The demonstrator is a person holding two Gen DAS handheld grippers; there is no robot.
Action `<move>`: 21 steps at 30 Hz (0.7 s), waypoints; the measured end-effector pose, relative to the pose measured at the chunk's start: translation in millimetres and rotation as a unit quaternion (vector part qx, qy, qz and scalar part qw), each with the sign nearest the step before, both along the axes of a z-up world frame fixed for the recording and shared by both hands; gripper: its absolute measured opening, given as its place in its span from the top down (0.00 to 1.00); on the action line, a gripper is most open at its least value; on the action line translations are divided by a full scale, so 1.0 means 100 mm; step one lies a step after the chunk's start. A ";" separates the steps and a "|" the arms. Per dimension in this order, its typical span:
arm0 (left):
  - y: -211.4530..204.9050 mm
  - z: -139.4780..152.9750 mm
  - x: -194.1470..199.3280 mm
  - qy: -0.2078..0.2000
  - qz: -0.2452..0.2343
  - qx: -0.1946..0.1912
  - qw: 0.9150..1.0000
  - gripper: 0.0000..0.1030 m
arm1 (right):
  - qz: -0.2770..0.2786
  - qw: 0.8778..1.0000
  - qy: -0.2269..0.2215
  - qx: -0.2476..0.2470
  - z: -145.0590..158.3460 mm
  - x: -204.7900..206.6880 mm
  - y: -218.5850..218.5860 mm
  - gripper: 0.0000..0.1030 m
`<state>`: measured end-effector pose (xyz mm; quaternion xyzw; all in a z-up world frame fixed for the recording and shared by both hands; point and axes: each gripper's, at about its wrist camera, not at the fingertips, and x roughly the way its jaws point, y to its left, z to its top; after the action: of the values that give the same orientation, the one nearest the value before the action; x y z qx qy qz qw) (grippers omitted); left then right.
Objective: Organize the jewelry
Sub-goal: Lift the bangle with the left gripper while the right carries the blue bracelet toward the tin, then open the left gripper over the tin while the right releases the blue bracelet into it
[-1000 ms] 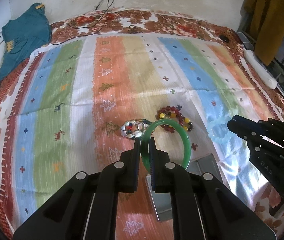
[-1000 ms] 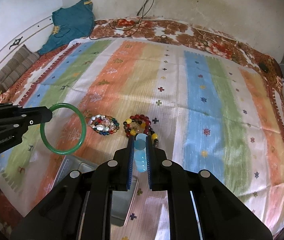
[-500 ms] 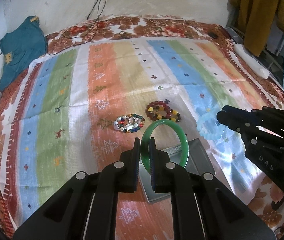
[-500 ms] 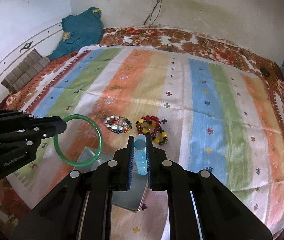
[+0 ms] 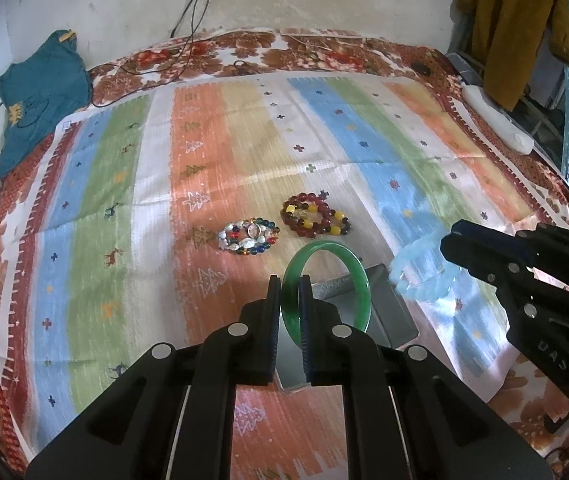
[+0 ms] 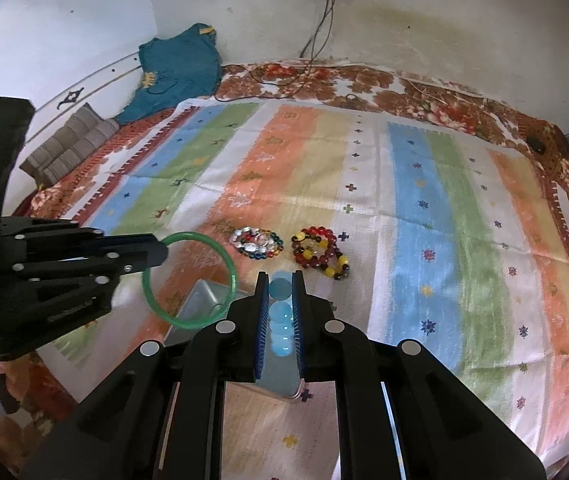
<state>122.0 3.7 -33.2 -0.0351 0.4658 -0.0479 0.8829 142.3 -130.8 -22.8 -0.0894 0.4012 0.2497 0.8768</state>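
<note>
- We see the left gripper point(image 5: 290, 280) with its fingers pressed onto the rim of a green bangle point(image 5: 358, 280); the ring stands upright in the air above a grey metal tray point(image 5: 394, 312).
- In the right wrist view the same green bangle point(image 6: 228, 264) sticks out from the tips of the left gripper point(image 6: 160, 252) and hangs over the tray's point(image 6: 200, 296) far left corner.
- Our right gripper point(image 6: 280, 280) is pinching a pale blue bead bracelet point(image 6: 280, 314), whose beads run in a line between the two fingers.
- From the left wrist view that blue bracelet point(image 5: 420, 268) hangs as a loop from the tips of the right gripper point(image 5: 450, 242), just beside the tray's right edge.
- The tray lies on a striped cloth point(image 5: 212, 148) near the cloth's near edge.
- A multicoloured bead bracelet point(image 5: 250, 237) with white stones and a red and yellow bead bracelet point(image 5: 316, 220) lie flat, side by side and close together, toward the middle of the cloth, just beyond the tray.
- A teal garment point(image 5: 40, 92) lies past the cloth's far left corner.
</note>
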 end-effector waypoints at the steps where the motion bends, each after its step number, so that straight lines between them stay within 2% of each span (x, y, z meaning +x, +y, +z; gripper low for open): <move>1: 0.00 0.00 -0.01 0.000 0.000 0.001 1.000 0.92 | 0.002 1.000 0.002 0.002 0.00 -0.01 0.00 0.88; 8: -0.01 -0.01 -0.06 0.003 0.002 -0.007 1.000 0.91 | 0.012 1.000 0.012 0.004 -0.05 -0.11 -0.01 0.88; 11: -0.03 -0.06 -0.07 0.016 -0.004 -0.018 1.000 0.89 | 0.002 1.000 0.009 -0.006 -0.06 -0.11 -0.03 0.87; 13: -0.03 -0.06 -0.09 0.015 0.006 -0.011 1.000 0.88 | -0.005 1.000 0.007 -0.010 -0.06 -0.10 -0.05 0.80; 14: -0.03 -0.05 -0.09 0.013 0.011 -0.007 1.000 0.85 | -0.010 1.000 0.004 -0.013 -0.06 -0.10 -0.07 0.71; 15: 0.00 -0.05 -0.09 0.012 0.017 -0.008 1.000 0.83 | -0.014 1.000 0.002 -0.015 -0.06 -0.08 -0.07 0.68; 21: 0.13 -0.06 -0.07 0.016 0.041 -0.012 0.999 0.69 | -0.035 0.999 0.007 -0.023 -0.09 0.01 -0.13 0.63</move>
<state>114.7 16.6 -38.9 -0.0660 0.4776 -0.0166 0.8759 143.2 -143.5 -31.9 -0.0932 0.4161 0.2104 0.8797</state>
